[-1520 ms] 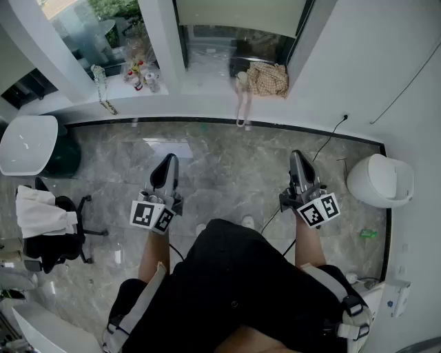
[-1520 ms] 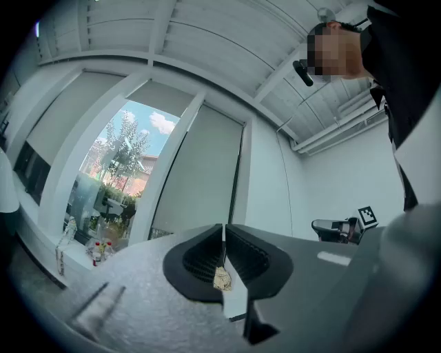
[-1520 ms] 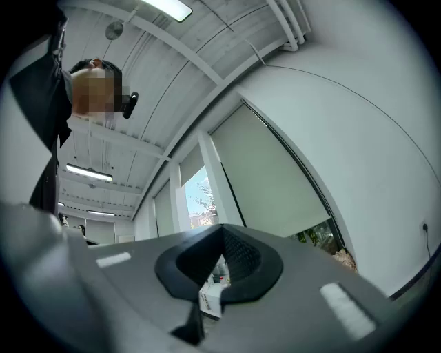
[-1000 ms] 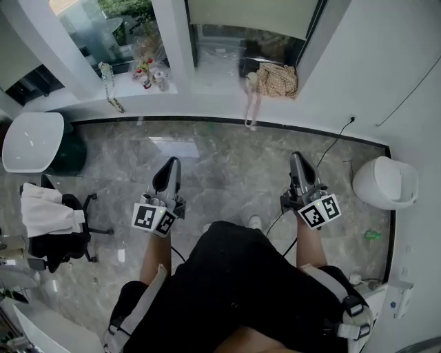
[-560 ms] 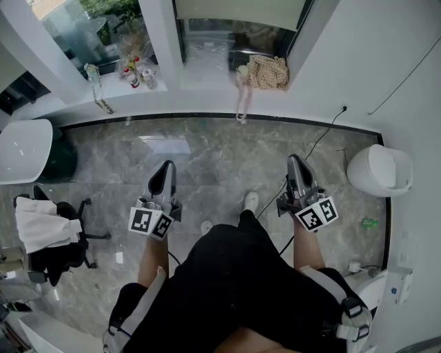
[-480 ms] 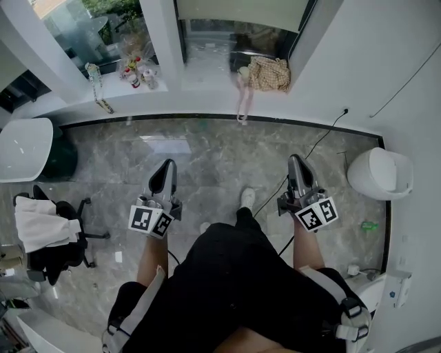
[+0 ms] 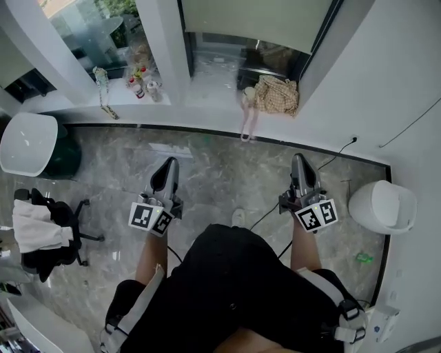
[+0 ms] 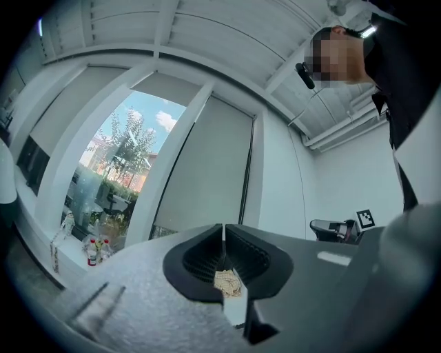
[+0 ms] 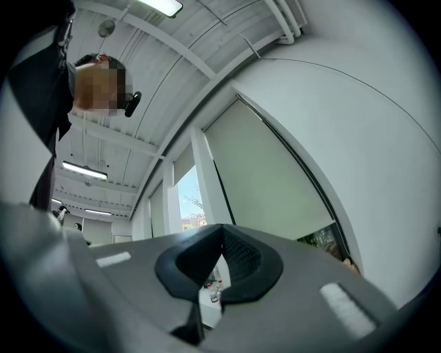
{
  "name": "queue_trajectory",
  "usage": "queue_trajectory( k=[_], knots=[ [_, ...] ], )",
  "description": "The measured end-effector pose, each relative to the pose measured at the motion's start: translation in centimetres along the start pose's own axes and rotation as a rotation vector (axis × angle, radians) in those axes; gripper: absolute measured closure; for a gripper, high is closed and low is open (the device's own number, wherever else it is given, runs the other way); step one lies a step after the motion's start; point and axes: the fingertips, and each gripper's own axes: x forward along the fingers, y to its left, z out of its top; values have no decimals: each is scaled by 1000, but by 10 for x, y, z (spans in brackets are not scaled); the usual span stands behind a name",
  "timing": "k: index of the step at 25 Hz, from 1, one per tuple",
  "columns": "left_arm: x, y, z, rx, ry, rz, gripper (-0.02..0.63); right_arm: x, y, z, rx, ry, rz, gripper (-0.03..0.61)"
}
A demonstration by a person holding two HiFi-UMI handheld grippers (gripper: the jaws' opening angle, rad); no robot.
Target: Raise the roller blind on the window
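The roller blind (image 7: 256,21) is a pale grey-green sheet covering most of the right window pane, its bottom edge a little above the sill. In the left gripper view the blind (image 8: 207,162) fills the pane ahead, and the blind (image 9: 267,178) shows the same in the right gripper view. My left gripper (image 7: 167,165) and right gripper (image 7: 298,162) are held out at waist height over the marble floor, well short of the window. Both are shut with nothing between their jaws. No pull cord for the blind is visible.
A checked cloth bag (image 7: 277,94) sits on the white windowsill (image 7: 207,100), with small bottles (image 7: 141,86) further left. A white round table (image 7: 27,141) and a chair with white cloth (image 7: 41,231) stand left. A white bin (image 7: 382,205) and a floor cable (image 7: 331,157) are at the right.
The head view has shifted as the person steps about before the window; more of the blind now shows at the top. Both grippers keep their pose and stay shut.
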Motion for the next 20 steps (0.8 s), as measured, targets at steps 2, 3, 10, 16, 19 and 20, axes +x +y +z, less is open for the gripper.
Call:
queue_trajectory(
  k=[2,3,10,16,19,20],
  knots=[
    [23,-5,-3,21,-11,15,600,6,-18,1,-24,24,2,578],
    [34,-10,-3,42,-17,19,600,9,-28,2,-37,42,5,578],
    [103,-28,-17,38,-17,16,600,23,-89,10,-35,71,3,578],
    [139,-36,-24,51,23,-27,600,28,-123,9,-13,58,-51,578],
    [157,-30,-31,59,44,-50,598,37,-132,4,-7,55,-78,578],
    [164,-26,-34,60,47,-60,598,42,-134,3,-13,53,-85,578]
  ],
)
